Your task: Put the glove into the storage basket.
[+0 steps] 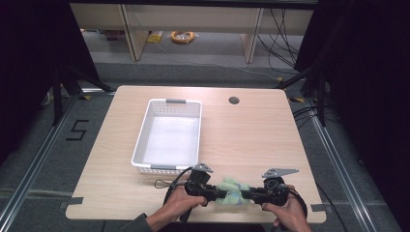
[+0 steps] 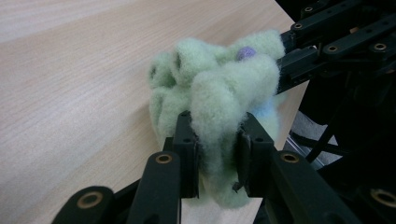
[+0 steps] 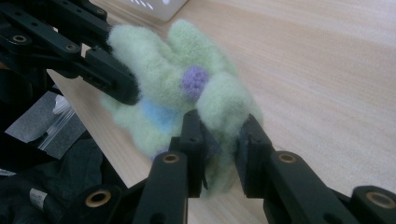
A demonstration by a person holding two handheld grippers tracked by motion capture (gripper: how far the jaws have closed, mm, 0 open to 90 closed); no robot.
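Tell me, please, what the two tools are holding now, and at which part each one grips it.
Both hold one fluffy green sock. The left tool pinches a fold at one end; the right tool pinches the opposite end, near the purple dot.

A black taped figure (image 1: 77, 130) on the grey floor left of the table reads, seemingly, as "5".

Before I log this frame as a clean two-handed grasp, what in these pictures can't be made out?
- Fuzzy green item: its kind and full shape, bunched between both grippers; small in the high view.
- Its underside, hidden by the left gripper jaws.
- Right gripper: contact depth, buried in fuzz.
- Basket: near inner wall hidden by its rim.
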